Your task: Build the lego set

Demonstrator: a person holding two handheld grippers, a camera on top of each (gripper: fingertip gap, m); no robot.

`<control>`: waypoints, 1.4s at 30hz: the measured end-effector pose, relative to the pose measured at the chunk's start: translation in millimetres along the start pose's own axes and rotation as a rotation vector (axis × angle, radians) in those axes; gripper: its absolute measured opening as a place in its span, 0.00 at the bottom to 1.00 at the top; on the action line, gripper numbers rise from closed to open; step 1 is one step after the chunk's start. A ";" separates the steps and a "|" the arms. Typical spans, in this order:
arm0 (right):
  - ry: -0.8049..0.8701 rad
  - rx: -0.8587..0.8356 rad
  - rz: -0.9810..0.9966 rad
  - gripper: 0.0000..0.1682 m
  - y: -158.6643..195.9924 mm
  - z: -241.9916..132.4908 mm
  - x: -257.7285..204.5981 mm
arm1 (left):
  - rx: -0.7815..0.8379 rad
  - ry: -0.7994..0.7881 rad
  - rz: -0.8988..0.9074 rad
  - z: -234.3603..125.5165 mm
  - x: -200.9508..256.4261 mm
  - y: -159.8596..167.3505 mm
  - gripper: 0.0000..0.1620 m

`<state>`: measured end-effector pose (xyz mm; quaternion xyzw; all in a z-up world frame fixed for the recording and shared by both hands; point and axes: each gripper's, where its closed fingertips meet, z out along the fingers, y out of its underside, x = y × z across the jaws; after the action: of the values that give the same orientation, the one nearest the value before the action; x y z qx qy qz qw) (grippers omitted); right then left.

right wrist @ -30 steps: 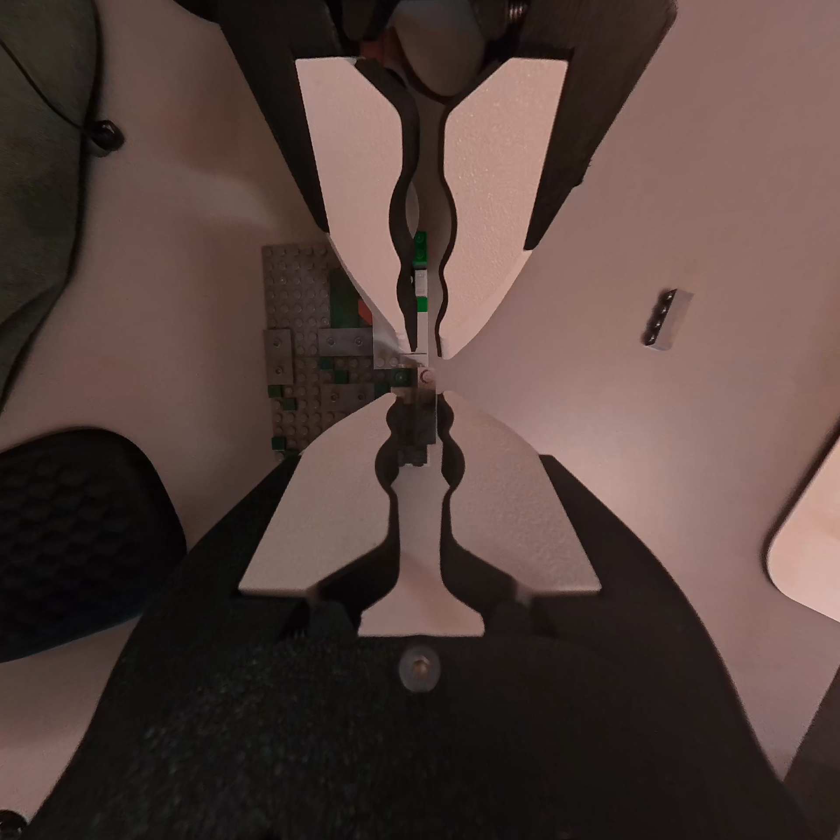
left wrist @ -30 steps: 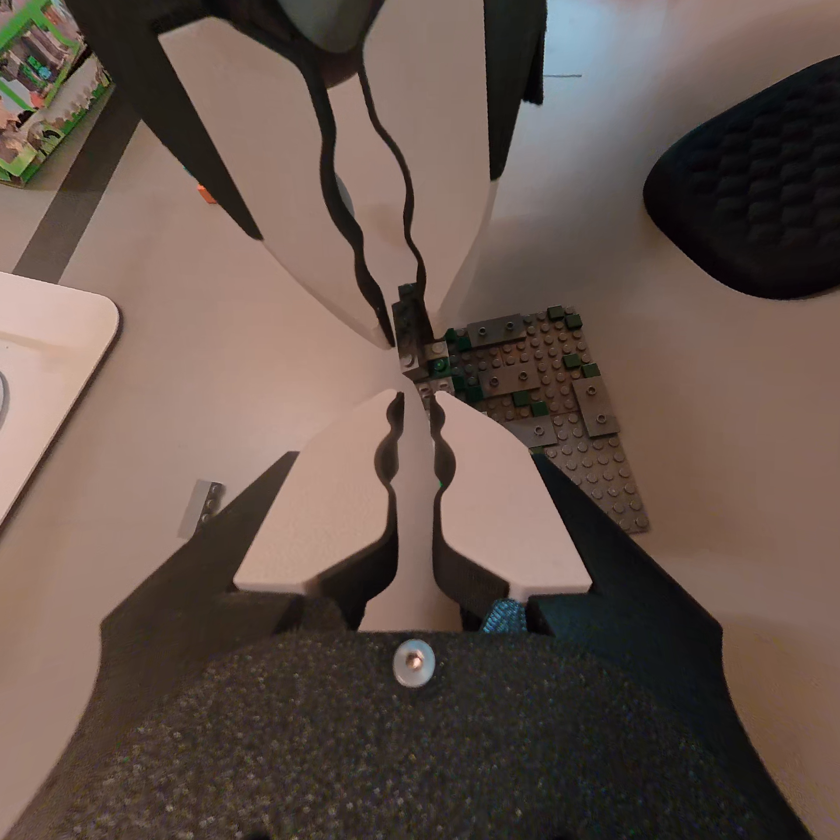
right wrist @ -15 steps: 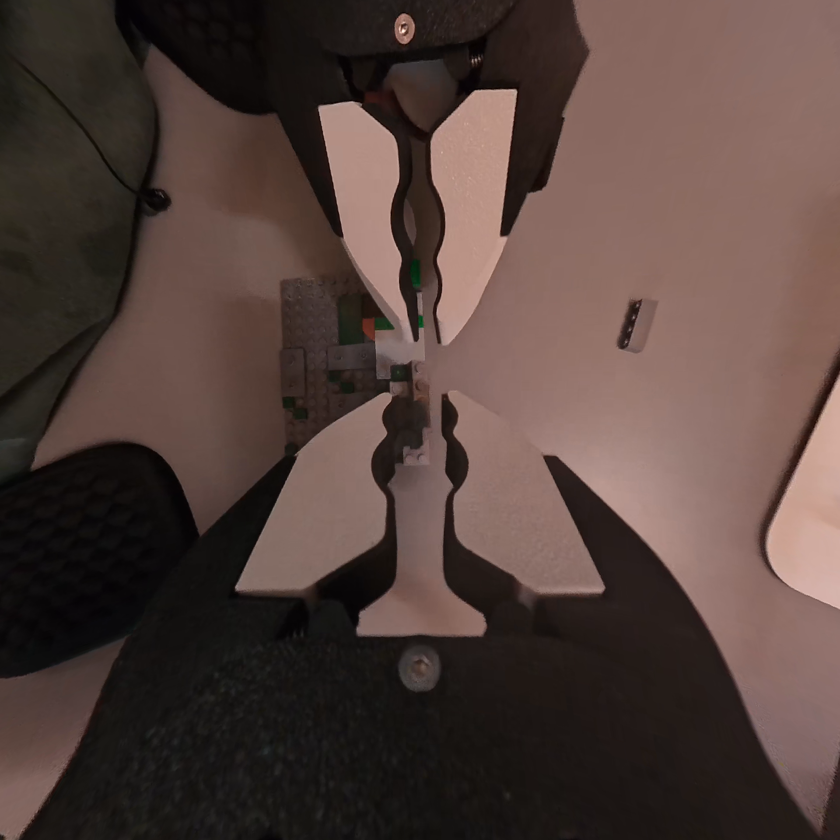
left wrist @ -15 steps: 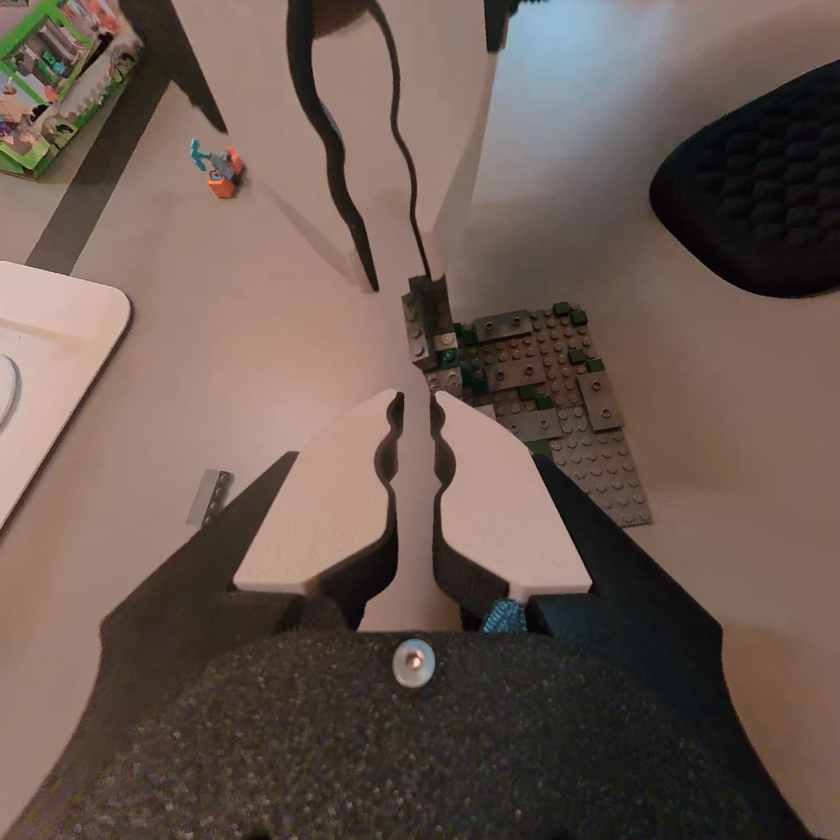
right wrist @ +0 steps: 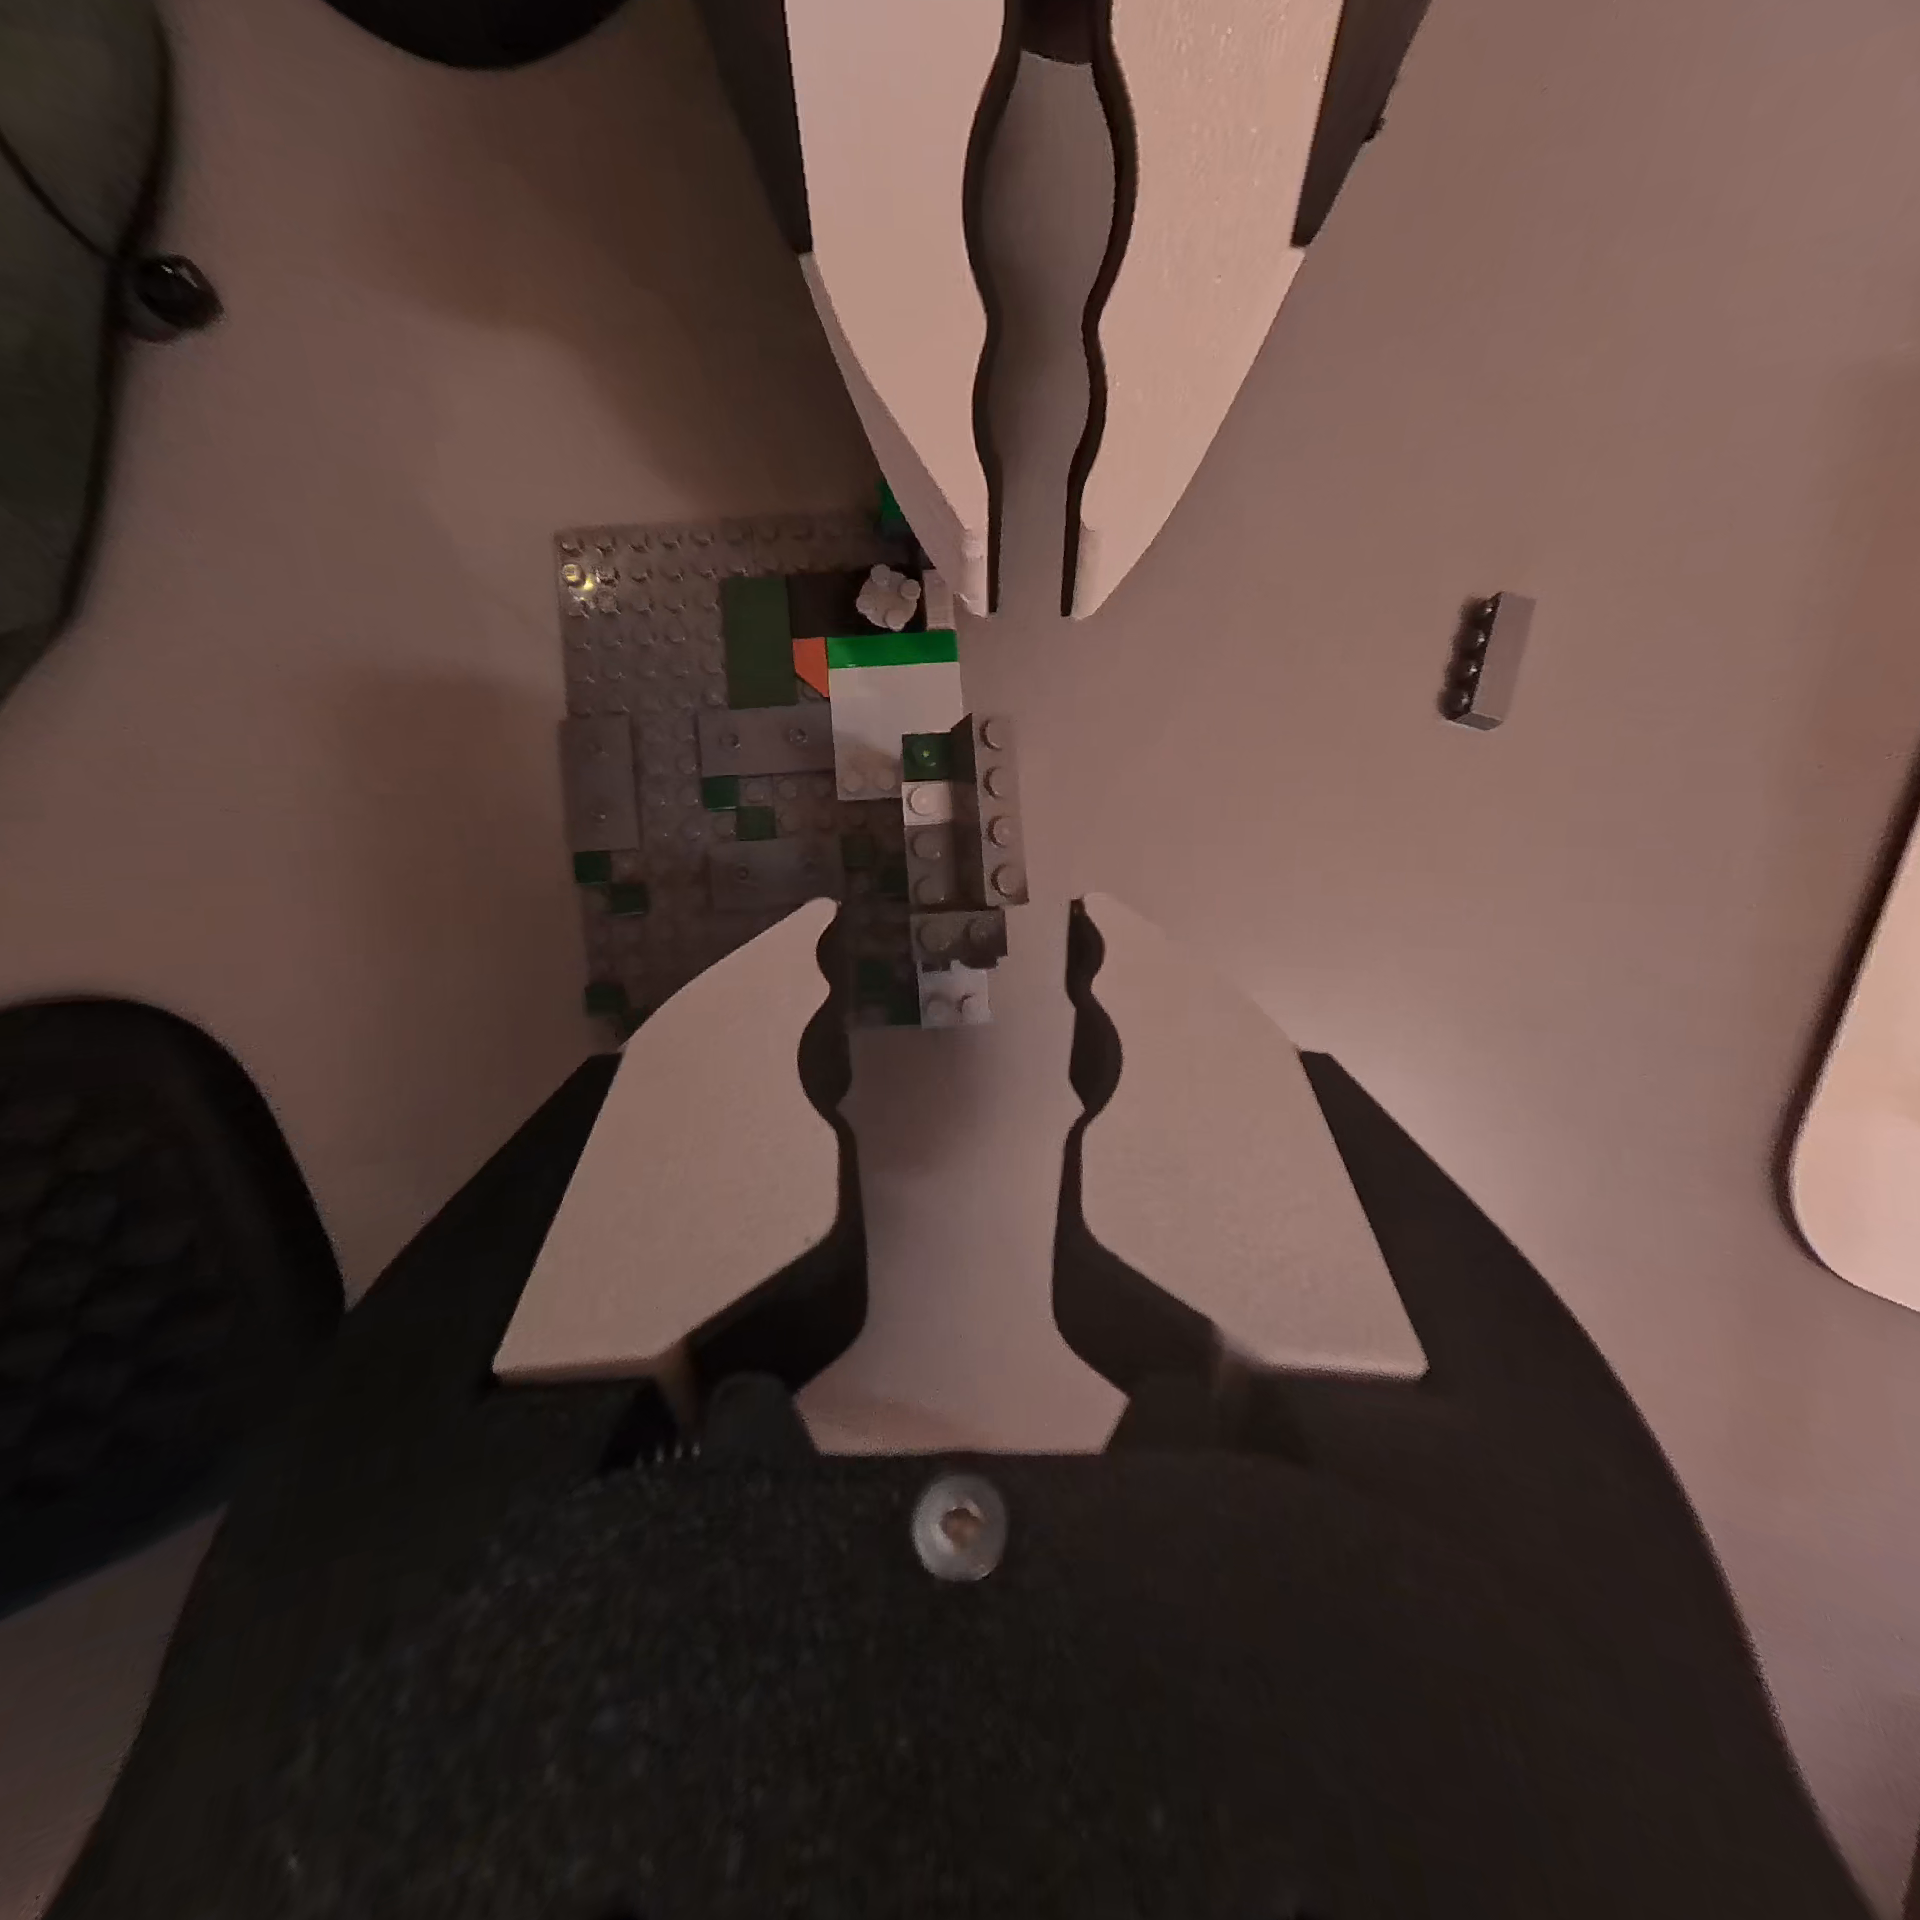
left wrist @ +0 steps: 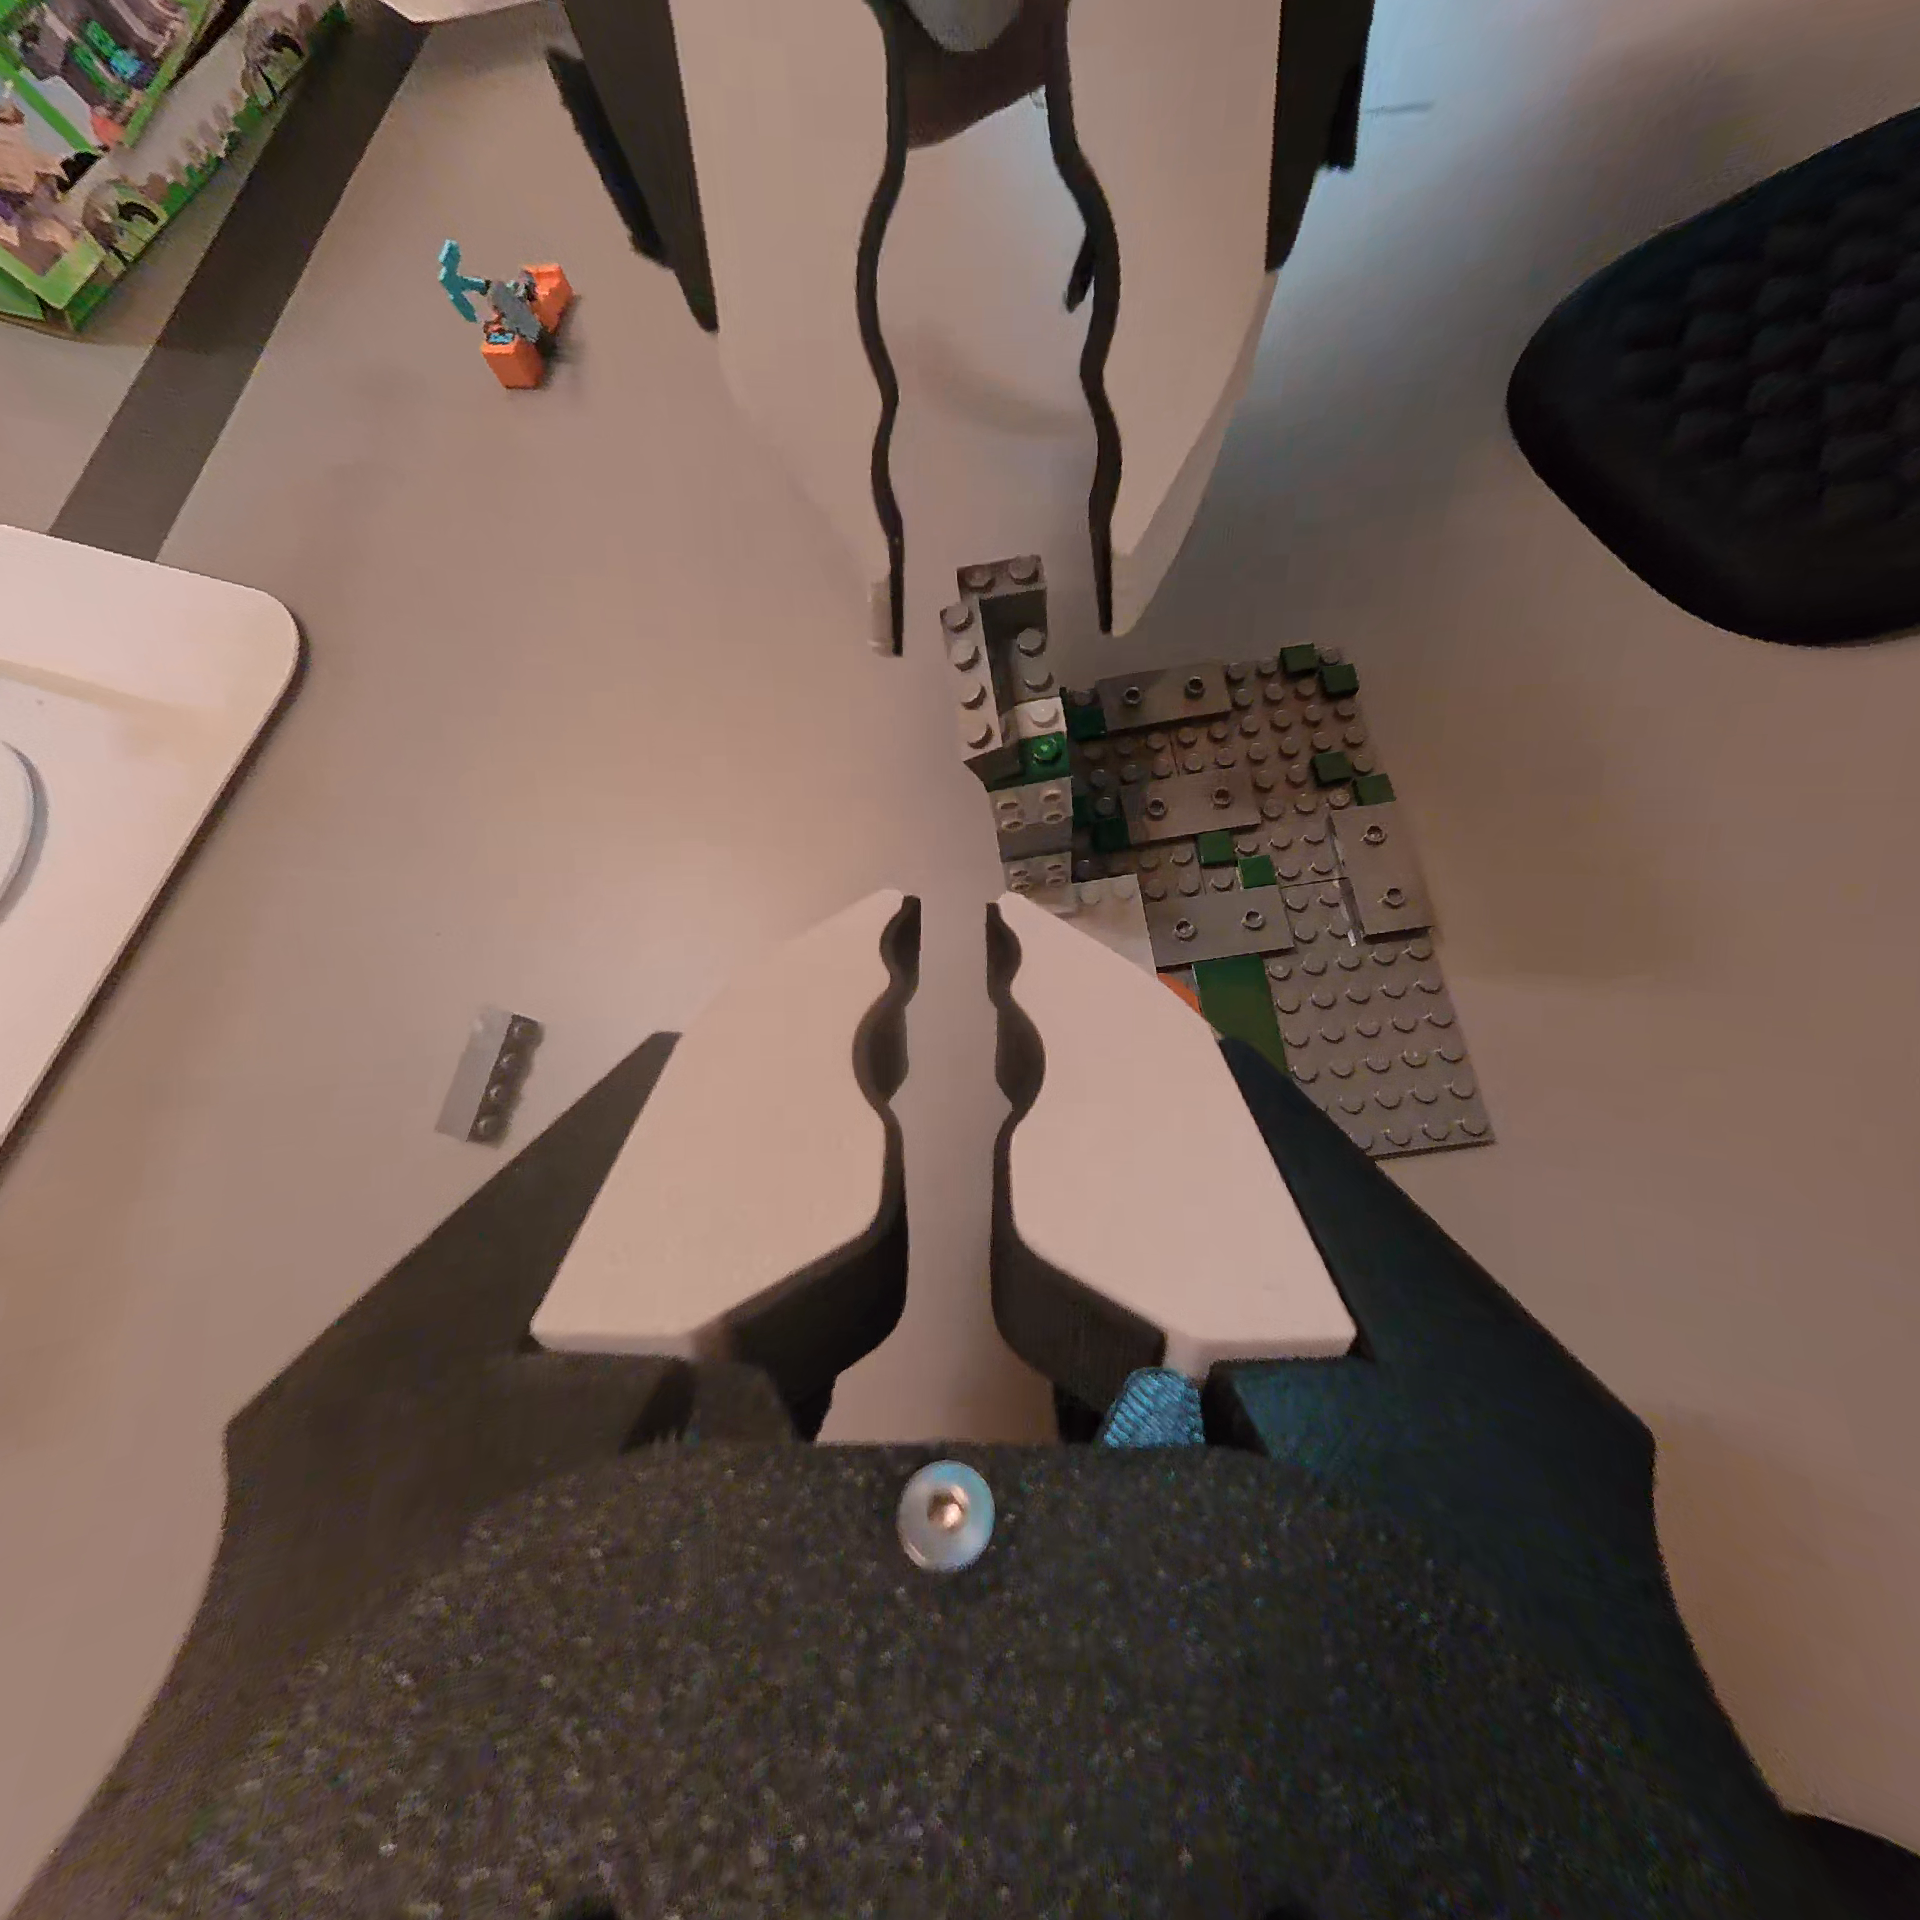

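A grey Lego baseplate lies on the table, covered with grey, green and white plates; it also shows in the right wrist view. A low grey brick wall stands along its edge, also seen in the right wrist view. My right gripper is wide open and empty. In the left wrist view it has one fingertip on each side of the wall's far end, not touching it. My left gripper is open by a narrow gap and empty, just short of the baseplate's near corner.
A loose grey four-stud brick lies left of my left gripper, also seen in the right wrist view. An orange and teal minifigure and a green Lego box lie farther off. A white board lies left, a black mesh cushion right. Some 6 centimeters of space lies between my two pairs of fingers.
My right gripper has opened, let go of the grey brick piece on the baseplate's edge and drawn back a little. My left gripper's jaws have not changed.
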<state>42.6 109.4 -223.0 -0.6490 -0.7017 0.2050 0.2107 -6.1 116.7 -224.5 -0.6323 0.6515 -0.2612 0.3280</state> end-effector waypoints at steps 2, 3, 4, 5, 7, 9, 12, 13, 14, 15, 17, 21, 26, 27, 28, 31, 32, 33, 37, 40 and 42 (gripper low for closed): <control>0.010 0.005 0.001 0.24 1.0 4.0 0.4 | -0.001 0.000 -0.004 -0.1 0.2 0.9 0.07; 0.017 0.006 0.001 0.25 1.6 6.0 0.9 | -0.003 -0.003 -0.005 -0.2 -0.2 1.6 0.07; 0.021 0.010 0.004 0.25 2.0 8.1 1.1 | -0.004 -0.004 -0.007 -0.6 -0.3 2.3 0.07; 0.023 0.016 0.008 0.26 2.5 10.4 1.0 | -0.004 -0.006 -0.009 -1.1 -0.3 2.8 0.07; 0.032 0.037 0.013 0.26 3.7 15.0 1.3 | -0.001 -0.010 -0.013 -2.8 -0.8 3.5 0.07; 0.041 0.079 0.022 0.26 3.5 19.0 1.5 | 0.003 -0.014 -0.017 -4.7 -1.2 4.3 0.07; 0.059 0.182 0.030 0.24 -2.8 21.9 2.5 | 0.002 -0.017 -0.024 -5.5 -1.8 6.3 0.07; 0.064 0.208 0.029 0.24 -4.7 22.2 2.7 | 0.000 -0.016 -0.026 -5.2 -1.9 7.1 0.07; 0.065 0.220 0.026 0.23 -5.8 22.7 2.3 | -0.003 -0.016 -0.027 -4.4 -1.8 7.9 0.07; 0.064 0.220 0.023 0.23 -6.1 23.8 1.6 | -0.005 -0.015 -0.027 -3.7 -1.7 8.6 0.07; 0.057 0.204 0.012 0.23 -6.5 26.2 -0.4 | -0.008 -0.012 -0.027 -2.5 -1.2 8.9 0.07; 0.067 0.150 -0.016 0.21 -8.5 29.1 -1.4 | -0.011 -0.010 -0.029 -1.7 -1.0 9.7 0.07; 0.083 0.101 -0.031 0.16 -7.3 30.9 0.5 | -0.015 -0.005 -0.026 -1.3 -0.1 10.6 0.08; 0.081 0.099 -0.031 0.15 -7.3 30.9 0.4 | -0.016 -0.005 -0.025 -1.4 -0.1 10.9 0.08; 0.079 0.096 -0.031 0.15 -7.2 30.9 0.2 | -0.016 -0.006 -0.025 -1.4 -0.1 11.1 0.08; 0.077 0.095 -0.037 0.14 -7.4 30.4 -0.9 | -0.015 -0.007 -0.025 -2.1 -0.6 11.0 0.08; 0.074 0.099 -0.040 0.13 -7.8 30.4 -1.6 | -0.015 -0.007 -0.025 -2.4 -0.7 10.9 0.08; 0.071 0.104 -0.042 0.12 -8.3 30.2 -2.7 | -0.015 -0.007 -0.025 -2.5 -0.6 11.0 0.08; 0.054 0.123 -0.030 0.11 -9.4 29.2 -5.3 | -0.019 -0.001 -0.028 -1.9 -0.4 11.9 0.08; 0.052 0.149 -0.027 0.10 -11.6 26.7 -6.2 | -0.023 0.003 -0.032 -2.0 -1.0 13.6 0.08; 0.055 0.162 -0.029 0.10 -12.8 24.9 -6.9 | -0.015 0.012 -0.044 -3.6 -1.8 13.4 0.08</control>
<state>18.6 101.3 -236.7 -0.6249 -0.6862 0.2399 0.2848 -17.6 119.1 -232.1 -0.6473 0.6414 -0.2670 0.3135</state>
